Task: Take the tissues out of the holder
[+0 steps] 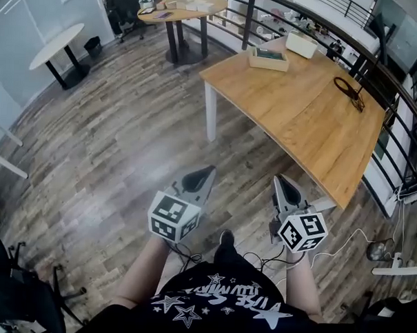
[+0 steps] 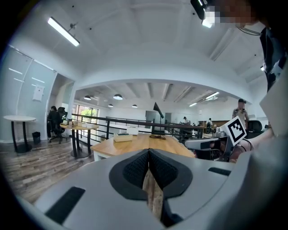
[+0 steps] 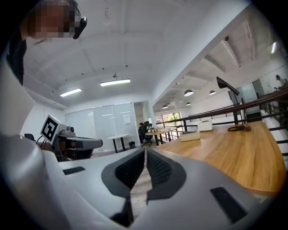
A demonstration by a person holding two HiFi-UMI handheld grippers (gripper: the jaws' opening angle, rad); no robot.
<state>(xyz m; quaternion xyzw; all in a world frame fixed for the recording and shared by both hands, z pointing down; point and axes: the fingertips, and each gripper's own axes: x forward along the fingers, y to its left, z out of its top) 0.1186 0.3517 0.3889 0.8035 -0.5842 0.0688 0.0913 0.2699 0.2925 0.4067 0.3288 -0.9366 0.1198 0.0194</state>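
Observation:
A wooden tissue holder (image 1: 268, 58) sits at the far end of the long wooden table (image 1: 314, 125), with a white box (image 1: 301, 44) just behind it. The holder (image 2: 122, 138) is small and distant in the left gripper view, and the holder (image 3: 190, 135) is also far off in the right gripper view. My left gripper (image 1: 207, 170) and right gripper (image 1: 280, 178) hang side by side over the floor, short of the table's near corner. Both point forward, shut and empty. The left gripper (image 2: 148, 152) and right gripper (image 3: 145, 151) each show their pads pressed together.
A black coiled cable (image 1: 350, 92) lies on the table's right side. A dark railing (image 1: 378, 63) runs behind the table. A round wooden table (image 1: 181, 9) and a white round table (image 1: 56, 44) stand across the plank floor. Cables (image 1: 343, 245) trail by my feet.

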